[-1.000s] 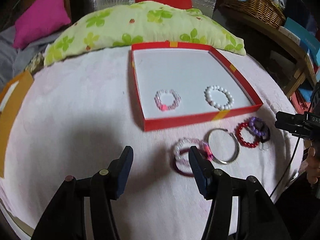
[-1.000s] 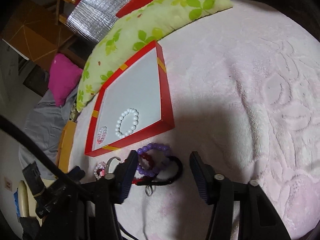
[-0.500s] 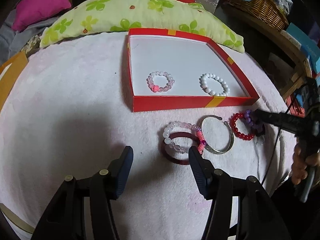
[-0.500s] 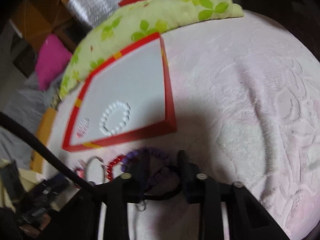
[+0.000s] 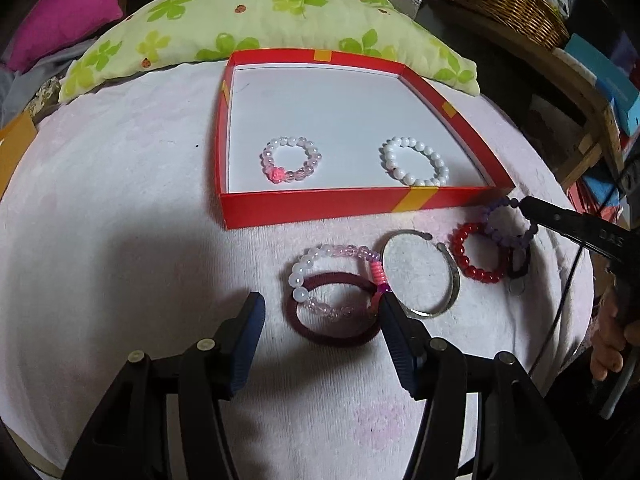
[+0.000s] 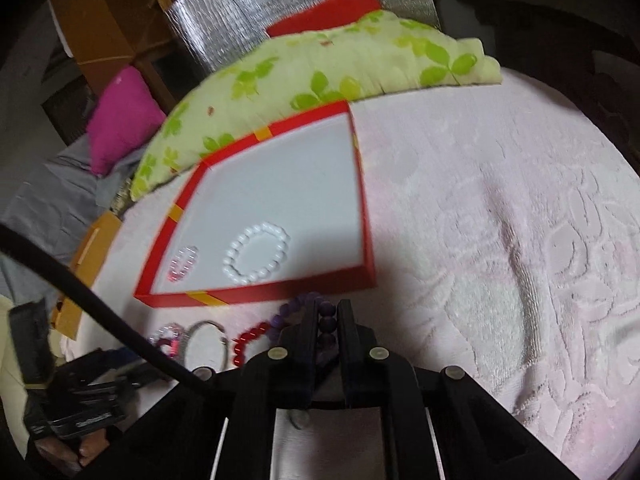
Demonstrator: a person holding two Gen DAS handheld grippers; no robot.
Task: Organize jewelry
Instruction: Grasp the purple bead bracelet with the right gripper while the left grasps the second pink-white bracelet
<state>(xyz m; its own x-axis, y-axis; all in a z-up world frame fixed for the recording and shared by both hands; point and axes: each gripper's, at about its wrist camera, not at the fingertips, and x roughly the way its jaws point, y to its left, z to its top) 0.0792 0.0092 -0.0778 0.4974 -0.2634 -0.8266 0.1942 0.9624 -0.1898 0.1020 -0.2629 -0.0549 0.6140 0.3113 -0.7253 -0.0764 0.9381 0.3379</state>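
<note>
A red box (image 5: 320, 206) (image 6: 260, 294) with a white floor holds a pink bead bracelet (image 5: 292, 159) and a white pearl bracelet (image 5: 414, 162) (image 6: 256, 253). In front of it on the pink towel lie a maroon hair tie (image 5: 334, 334), a pale bead bracelet (image 5: 316, 260), a silver bangle (image 5: 448, 280), a red bead bracelet (image 5: 470, 268) and a black hair tie (image 5: 520, 268). My left gripper (image 5: 320, 320) hangs open over the maroon hair tie. My right gripper (image 6: 327, 312) (image 5: 524, 202) is shut on the purple bead bracelet (image 6: 326, 322) (image 5: 500, 232).
A green flowered cushion (image 5: 248, 24) lies behind the box, with a magenta pillow (image 5: 60, 16) at the far left. A wicker basket (image 5: 508, 4) and shelves stand at the right. A hand (image 5: 608, 344) holds the right gripper's handle.
My right gripper closed its jaws on the purple bead bracelet and rolled. My left gripper came lower and nearer the maroon hair tie, still open.
</note>
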